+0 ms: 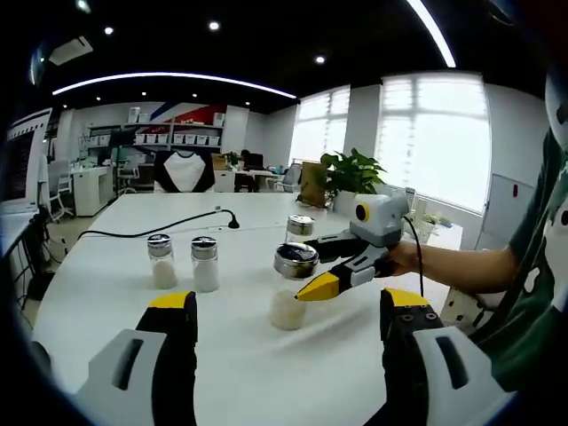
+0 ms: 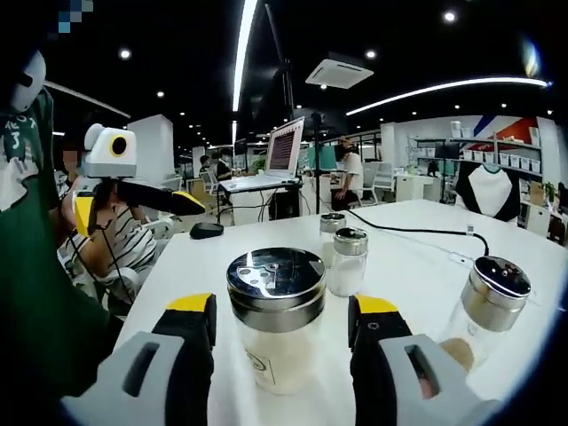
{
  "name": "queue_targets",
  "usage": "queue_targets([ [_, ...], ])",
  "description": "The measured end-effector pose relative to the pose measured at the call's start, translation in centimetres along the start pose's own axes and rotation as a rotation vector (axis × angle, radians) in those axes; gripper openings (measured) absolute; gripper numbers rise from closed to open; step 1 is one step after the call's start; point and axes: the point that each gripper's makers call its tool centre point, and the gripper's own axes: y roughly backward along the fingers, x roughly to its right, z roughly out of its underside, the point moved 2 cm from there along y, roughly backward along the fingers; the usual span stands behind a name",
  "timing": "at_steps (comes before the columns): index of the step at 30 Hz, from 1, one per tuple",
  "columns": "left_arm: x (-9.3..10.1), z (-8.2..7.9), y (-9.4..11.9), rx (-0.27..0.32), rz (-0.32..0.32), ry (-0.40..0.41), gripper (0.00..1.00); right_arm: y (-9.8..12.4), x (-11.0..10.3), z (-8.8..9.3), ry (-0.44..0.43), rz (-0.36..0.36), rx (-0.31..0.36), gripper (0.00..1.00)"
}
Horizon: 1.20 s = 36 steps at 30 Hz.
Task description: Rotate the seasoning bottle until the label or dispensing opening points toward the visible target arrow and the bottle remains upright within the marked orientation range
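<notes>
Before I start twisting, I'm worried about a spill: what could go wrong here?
The right gripper has its jaws on either side of the seasoning bottle, apparently below its steel lid; an off-centre squeeze could tip it. A second bottle stands close to the right jaw and could be knocked. No target arrow is visible, so overshooting is likely.

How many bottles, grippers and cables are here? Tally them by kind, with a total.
Bottles: 4
Grippers: 2
Cables: 1
Total: 7
</notes>
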Motion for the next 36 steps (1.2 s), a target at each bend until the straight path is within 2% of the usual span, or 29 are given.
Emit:
queue_targets([
  [3,-0.08,-0.12,-0.04,0.006,0.001,0.006,0.9,-0.15,-0.25,0.11,-0.013,-0.022,0.0,0.54],
  [6,-0.11,-0.35,-0.02,0.017,-0.001,0.014,0.9,-0.3,-0.21,0.16,-0.017,-0.024,-0.002,0.54],
  [8,-0.15,-0.42,-0.03,0.018,-0.002,0.013,0.9,-0.44,-0.28,-0.08,-0.031,-0.032,0.018,0.5],
  [13,-0.27,-0.57,-0.07,0.022,-0.005,0.013,0.89,-0.56,-0.24,-0.05,-0.016,-0.029,0.016,0.41],
  [28,-0.85,-0.26,0.45,0.021,-0.022,0.015,0.89,-0.57,-0.29,0.1,0.032,-0.022,0.016,0.4],
  [36,-0.26,-0.09,0.24,0.023,-0.007,0.028,0.89,-0.57,-0.26,0.13,0.04,-0.017,0.013,0.4],
])
